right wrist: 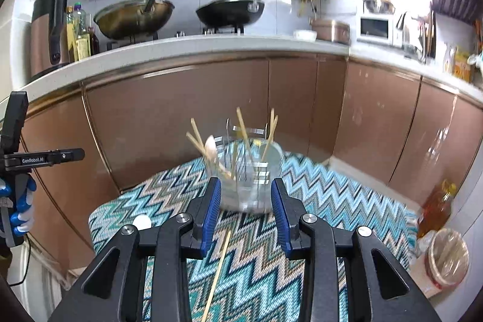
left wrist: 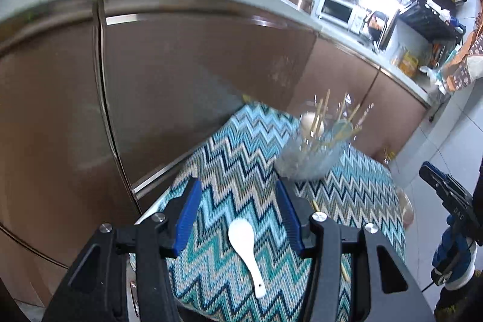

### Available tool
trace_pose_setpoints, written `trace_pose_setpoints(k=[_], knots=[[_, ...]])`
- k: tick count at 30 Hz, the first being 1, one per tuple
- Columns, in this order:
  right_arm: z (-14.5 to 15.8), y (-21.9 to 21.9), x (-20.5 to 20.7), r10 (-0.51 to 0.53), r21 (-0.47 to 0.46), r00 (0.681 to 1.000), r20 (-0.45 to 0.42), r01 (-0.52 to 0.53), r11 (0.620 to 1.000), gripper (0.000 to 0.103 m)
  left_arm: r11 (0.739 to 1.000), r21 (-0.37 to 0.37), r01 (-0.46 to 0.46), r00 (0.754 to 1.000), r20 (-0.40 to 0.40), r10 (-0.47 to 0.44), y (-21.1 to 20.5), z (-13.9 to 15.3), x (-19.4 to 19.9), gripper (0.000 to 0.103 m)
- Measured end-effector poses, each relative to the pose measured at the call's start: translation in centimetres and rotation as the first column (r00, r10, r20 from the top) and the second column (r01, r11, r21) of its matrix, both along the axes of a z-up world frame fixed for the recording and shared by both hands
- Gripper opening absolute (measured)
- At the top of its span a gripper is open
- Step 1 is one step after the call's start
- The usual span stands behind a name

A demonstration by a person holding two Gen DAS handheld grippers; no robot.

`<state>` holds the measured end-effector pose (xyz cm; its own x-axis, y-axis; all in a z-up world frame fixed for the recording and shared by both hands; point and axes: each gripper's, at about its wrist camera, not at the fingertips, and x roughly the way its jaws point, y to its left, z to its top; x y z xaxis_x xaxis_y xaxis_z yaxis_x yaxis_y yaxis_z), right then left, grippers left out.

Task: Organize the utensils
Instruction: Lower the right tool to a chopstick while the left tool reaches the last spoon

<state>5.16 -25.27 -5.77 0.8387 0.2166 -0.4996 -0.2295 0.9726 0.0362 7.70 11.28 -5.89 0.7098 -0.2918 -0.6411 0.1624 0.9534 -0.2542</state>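
Note:
A clear utensil holder [right wrist: 247, 171] stands on the zigzag cloth [right wrist: 332, 201] with several chopsticks and a spoon in it; it also shows in the left wrist view [left wrist: 314, 150]. My left gripper [left wrist: 238, 189] is open and empty above a white ceramic spoon [left wrist: 244, 243] lying on the cloth. My right gripper [right wrist: 244, 189] is open and empty, just short of the holder. A single chopstick [right wrist: 219, 267] lies on the cloth under it. The spoon's bowl [right wrist: 142, 221] peeks out at its left.
Brown cabinet doors [right wrist: 181, 116] stand right behind the cloth. The worktop above holds two woks [right wrist: 135, 14], bottles and a microwave [right wrist: 375, 27]. An oil bottle [right wrist: 437, 207] and a lined bin [right wrist: 446, 258] sit on the floor at the right.

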Motion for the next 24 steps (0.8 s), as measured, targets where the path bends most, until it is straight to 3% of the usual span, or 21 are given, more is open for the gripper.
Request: trace_pose_setpoints(k=[6,13,20,24], knots=[[-2.3,0.2,1.7,0.008,0.017,0.994,-0.111,-0.006,1.000,0.034,0.999,-0.042,0.026,0.994,-0.106,-0.031,0.4,-3.1,1.0,0.049],[-5.0,0.2,3.3,0.034,0.036,0.974,-0.224,-0.026,0.999,0.034,0.994,-0.096,0.060,0.968,-0.237,-0.081,0.1,-6.9,2.5,0.049],[-7.9,1.0,4.8,0.078,0.046,0.941,-0.330,-0.066,0.997,0.034,0.986,-0.146,0.086,0.933,-0.335,-0.131,-0.5,-10.3,4.3,0.049],[-9.9,1.5,6.2,0.116,0.077,0.903,-0.414,-0.092,0.993,0.034,0.981,-0.172,0.092,0.912,-0.382,-0.153,-0.8,-12.0,5.2,0.048]])
